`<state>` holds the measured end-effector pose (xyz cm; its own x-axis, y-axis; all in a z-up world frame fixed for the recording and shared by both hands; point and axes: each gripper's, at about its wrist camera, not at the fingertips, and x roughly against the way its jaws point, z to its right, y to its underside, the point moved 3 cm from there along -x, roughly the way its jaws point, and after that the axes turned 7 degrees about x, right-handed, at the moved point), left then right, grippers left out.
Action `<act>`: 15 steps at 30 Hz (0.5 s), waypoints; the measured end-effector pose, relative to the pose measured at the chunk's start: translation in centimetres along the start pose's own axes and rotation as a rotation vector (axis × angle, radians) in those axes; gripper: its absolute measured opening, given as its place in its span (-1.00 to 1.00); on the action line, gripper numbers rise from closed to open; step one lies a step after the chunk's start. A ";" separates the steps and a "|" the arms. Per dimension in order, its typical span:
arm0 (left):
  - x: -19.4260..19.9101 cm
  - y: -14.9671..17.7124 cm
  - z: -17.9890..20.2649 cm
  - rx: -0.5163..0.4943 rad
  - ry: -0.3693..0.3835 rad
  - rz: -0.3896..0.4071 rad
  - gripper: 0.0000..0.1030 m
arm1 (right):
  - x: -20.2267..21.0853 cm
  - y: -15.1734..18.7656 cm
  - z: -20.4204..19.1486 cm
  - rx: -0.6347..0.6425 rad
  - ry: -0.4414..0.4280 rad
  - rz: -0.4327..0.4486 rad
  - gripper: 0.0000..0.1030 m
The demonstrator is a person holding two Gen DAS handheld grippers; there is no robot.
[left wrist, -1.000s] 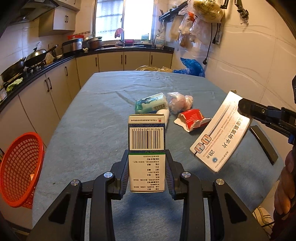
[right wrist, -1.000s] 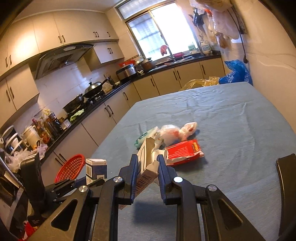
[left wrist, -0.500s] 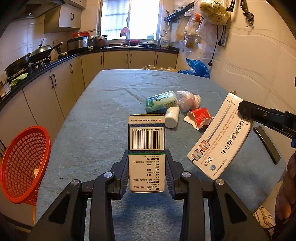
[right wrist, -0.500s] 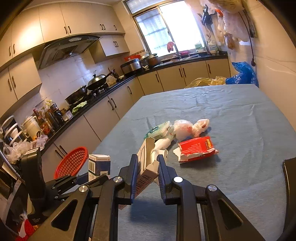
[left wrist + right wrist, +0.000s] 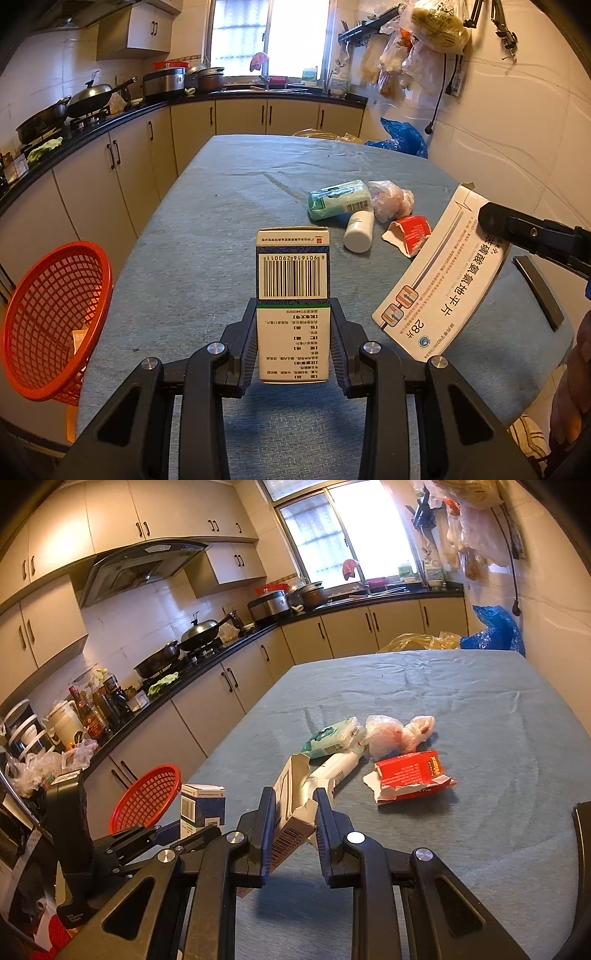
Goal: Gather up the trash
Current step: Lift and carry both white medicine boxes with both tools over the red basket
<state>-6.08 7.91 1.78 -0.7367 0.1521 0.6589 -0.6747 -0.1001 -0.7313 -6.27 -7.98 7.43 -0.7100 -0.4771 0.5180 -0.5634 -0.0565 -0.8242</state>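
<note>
The left gripper (image 5: 293,343) is swinging its view rightward: the orange basket (image 5: 55,325) is sliding further into the left view and showing more of its mesh, while the trash pile — green pack (image 5: 338,199), white bottle (image 5: 358,230), red carton (image 5: 412,234) — is drifting right and up the blue table (image 5: 221,206). The right gripper (image 5: 295,825) is shifting too: the pile is sitting farther right in its view, and the barcode box (image 5: 202,805) is showing bigger.
</note>
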 end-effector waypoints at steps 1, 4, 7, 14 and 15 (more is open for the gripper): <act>0.0 0.0 -0.1 0.002 -0.001 0.001 -0.36 | -0.1 0.0 -0.1 0.002 -0.002 -0.002 -0.58; 0.1 0.1 -0.1 0.005 -0.004 0.002 -0.36 | -0.3 -0.2 -0.4 0.008 -0.005 -0.003 -0.58; 0.2 0.2 -0.2 0.009 -0.007 0.003 -0.36 | -0.5 -0.4 -0.8 0.016 -0.007 -0.004 -0.58; 0.5 0.2 -1.0 0.025 -0.013 0.010 -0.35 | -1.2 -0.6 -1.6 0.033 -0.017 -0.009 -0.58; 0.5 0.1 -1.2 0.028 -0.014 0.010 -0.36 | -1.3 -0.7 -1.7 0.036 -0.018 -0.010 -0.58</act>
<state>-6.46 9.13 1.83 -0.7441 0.1371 0.6538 -0.6679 -0.1290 -0.7330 -5.69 -5.82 7.70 -0.6967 -0.4917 0.5223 -0.5546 -0.0926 -0.8269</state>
